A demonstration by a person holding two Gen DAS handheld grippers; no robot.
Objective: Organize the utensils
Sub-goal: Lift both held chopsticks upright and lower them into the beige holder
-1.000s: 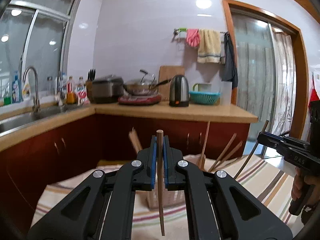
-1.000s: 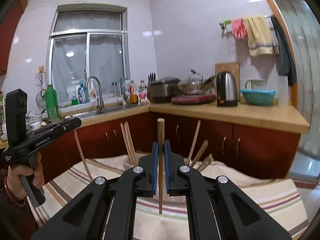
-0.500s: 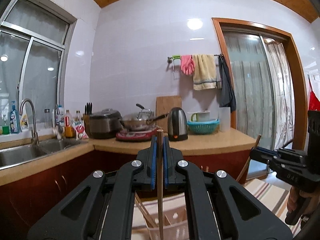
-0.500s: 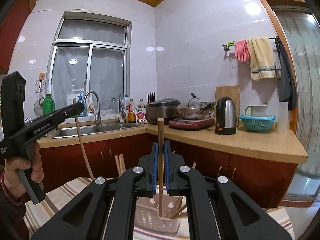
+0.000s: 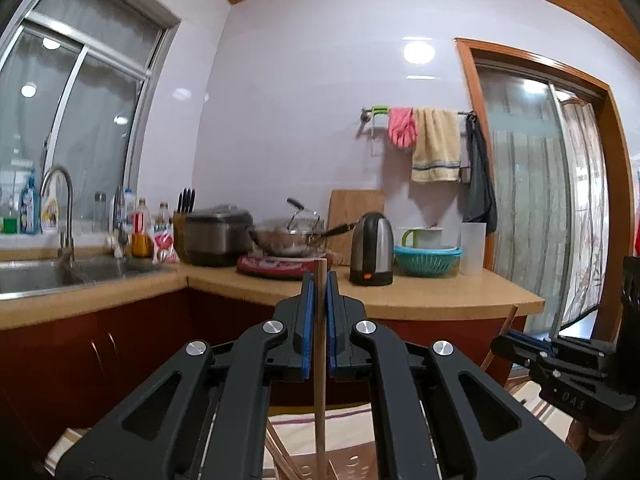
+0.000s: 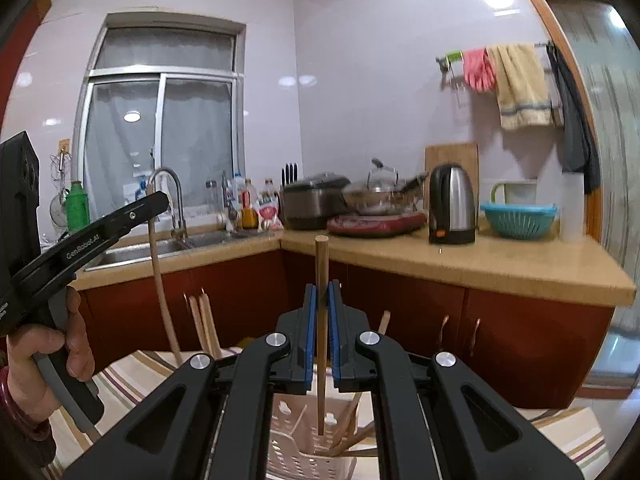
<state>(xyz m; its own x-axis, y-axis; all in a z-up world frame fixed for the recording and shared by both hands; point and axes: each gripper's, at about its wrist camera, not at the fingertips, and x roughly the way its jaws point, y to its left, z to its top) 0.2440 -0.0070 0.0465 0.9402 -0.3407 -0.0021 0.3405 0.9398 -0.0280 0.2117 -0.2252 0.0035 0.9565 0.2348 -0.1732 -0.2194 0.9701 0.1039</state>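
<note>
My left gripper (image 5: 319,280) is shut on a wooden chopstick (image 5: 319,364) held upright; its lower end hangs over the white perforated utensil holder (image 5: 348,464) at the bottom edge. My right gripper (image 6: 321,289) is shut on another wooden chopstick (image 6: 321,336), also upright, its tip just above the holder (image 6: 308,446), which has several chopsticks leaning in it. The left gripper also shows in the right wrist view (image 6: 154,202) at the left, with its chopstick (image 6: 162,288) hanging down. The right gripper shows in the left wrist view (image 5: 500,346) at the right.
The holder stands on a striped cloth (image 6: 124,376) over a table. Behind are red cabinets and a counter (image 6: 460,264) with sink (image 5: 48,276), rice cooker (image 5: 218,236), wok, kettle (image 5: 370,248) and a teal basket (image 5: 428,258). A doorway is at the right.
Both grippers have risen and tilted up with their chopsticks still held; the table and holder have dropped toward the bottom of both views.
</note>
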